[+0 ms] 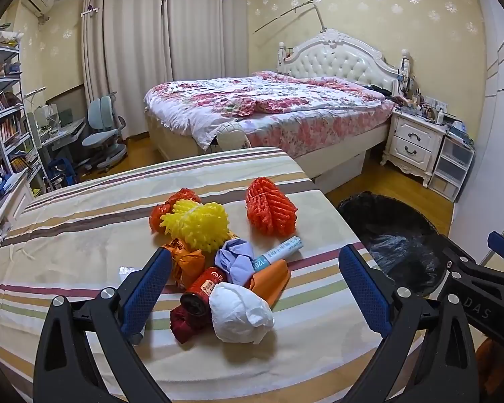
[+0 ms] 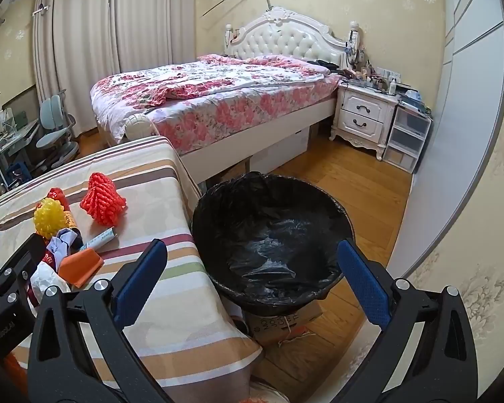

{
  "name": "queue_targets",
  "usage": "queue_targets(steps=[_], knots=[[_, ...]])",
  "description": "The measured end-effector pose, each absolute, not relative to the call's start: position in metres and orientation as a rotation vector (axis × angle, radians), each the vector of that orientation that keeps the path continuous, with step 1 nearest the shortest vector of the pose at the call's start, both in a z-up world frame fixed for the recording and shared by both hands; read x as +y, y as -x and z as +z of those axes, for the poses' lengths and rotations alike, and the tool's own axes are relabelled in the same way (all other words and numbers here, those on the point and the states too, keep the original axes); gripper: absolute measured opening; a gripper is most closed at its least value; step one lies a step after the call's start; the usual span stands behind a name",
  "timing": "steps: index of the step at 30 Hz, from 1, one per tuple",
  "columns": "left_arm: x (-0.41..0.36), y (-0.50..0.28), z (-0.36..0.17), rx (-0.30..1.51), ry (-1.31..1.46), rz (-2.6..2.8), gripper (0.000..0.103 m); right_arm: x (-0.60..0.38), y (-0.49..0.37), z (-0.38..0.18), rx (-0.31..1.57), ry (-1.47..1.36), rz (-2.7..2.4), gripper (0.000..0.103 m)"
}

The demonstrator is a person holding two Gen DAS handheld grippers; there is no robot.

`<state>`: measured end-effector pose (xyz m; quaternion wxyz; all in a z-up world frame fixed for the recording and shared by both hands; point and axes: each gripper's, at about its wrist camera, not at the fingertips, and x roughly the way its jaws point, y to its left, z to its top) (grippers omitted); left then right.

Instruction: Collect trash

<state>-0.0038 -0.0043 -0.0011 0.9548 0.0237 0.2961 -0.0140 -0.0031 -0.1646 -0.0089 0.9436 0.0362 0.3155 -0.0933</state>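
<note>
Clearly a pile of trash on the striped worktop [image 1: 84, 235], with a black-lined bin [image 2: 272, 235] just beside its edge.

Largest on the worktop is the yellow foam net [image 1: 198, 223], touching a red bundle behind it; the orange-red foam net [image 1: 270, 210] lies apart to the right. Nearer lie a white crumpled wad [image 1: 240, 312], an orange bag [image 1: 272, 283], a lilac scrap [image 1: 237, 262], a red can [image 1: 203, 290] and a small paper roll [image 1: 277, 252]. The left gripper [image 1: 255, 288] hangs over the pile, fingers spread wide, holding nothing. The right gripper [image 2: 252, 282] hovers above the bin, fingers likewise spread.
</note>
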Motion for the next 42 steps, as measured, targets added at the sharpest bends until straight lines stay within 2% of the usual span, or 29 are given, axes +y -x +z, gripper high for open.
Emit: queue_targets(steps=[42], knots=[[-0.0042,0.0013,-0.0015,0.612,-0.045,-0.032,0.097,-0.1682,0.007,-0.0109,0.638,-0.07,-0.192,0.099]])
